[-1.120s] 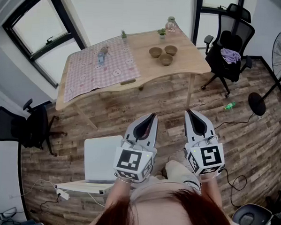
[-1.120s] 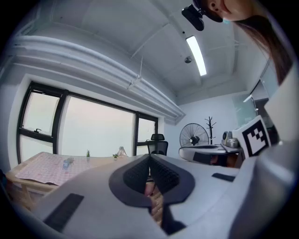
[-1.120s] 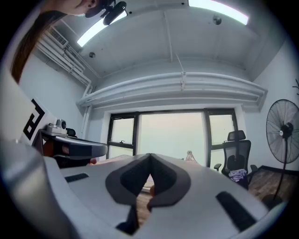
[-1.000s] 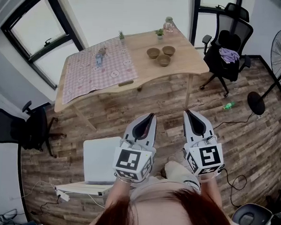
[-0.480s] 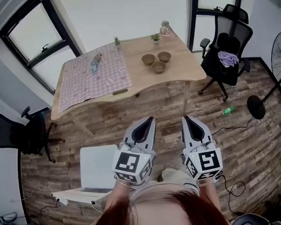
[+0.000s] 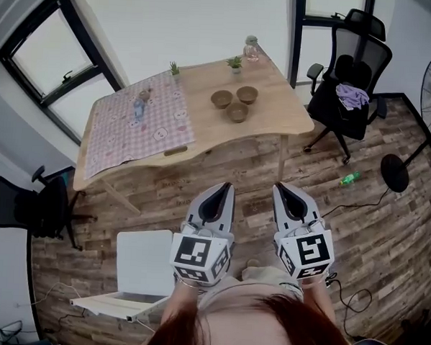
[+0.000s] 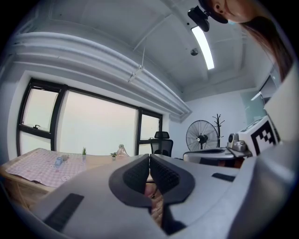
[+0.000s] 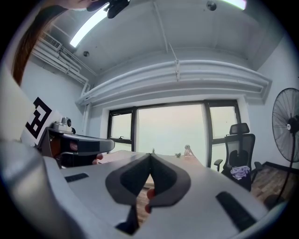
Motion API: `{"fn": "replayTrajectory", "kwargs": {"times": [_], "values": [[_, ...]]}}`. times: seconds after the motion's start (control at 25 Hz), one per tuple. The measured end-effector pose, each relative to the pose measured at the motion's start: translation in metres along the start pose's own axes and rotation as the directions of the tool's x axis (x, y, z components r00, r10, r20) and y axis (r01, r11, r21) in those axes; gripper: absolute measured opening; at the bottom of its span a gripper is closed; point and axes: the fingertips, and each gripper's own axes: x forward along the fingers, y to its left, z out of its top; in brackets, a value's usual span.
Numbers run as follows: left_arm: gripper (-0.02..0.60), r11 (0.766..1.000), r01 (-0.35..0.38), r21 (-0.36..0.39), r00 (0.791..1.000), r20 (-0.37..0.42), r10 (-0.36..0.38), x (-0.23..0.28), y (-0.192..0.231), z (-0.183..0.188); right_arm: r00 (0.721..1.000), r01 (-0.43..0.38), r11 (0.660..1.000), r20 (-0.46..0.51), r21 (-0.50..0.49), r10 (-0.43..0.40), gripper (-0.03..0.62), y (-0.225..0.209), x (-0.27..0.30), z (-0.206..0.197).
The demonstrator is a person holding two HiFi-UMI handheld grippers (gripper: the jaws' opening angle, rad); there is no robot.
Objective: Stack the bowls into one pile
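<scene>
Approach step: our left gripper (image 6: 226, 184) and right gripper (image 6: 278, 184) are clenched, empty, low in frame. Next we reach the bowls (image 6: 237, 112) on the upper-centre tabletop (image 6: 272, 117) and open.

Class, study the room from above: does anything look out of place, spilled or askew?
A green bottle lies on the wooden floor near the black office chair, an odd spot for it. A purple cloth sits crumpled on that chair's seat. Nothing looks spilled.

A checked cloth (image 6: 135, 128) covers one end of the wooden table (image 6: 276, 119).
</scene>
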Motion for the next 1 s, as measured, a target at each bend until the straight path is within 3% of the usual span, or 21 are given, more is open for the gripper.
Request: {"fn": "replayTrajectory", "kwargs": {"times": [0.44,1.0], "values": [[0.011,0.996,-0.085,0.012,0.996,-0.016,0.085,0.026,-0.001,-0.004,0.999,-0.045,0.997,0.02,0.054,0.044,0.0,-0.041,0.019,-0.007],[0.011,0.997,-0.08,0.011,0.997,-0.018,0.08,0.086,0.028,0.002,0.998,-0.066,0.997,-0.003,0.051,0.066,0.0,-0.063,0.081,-0.009]]}}
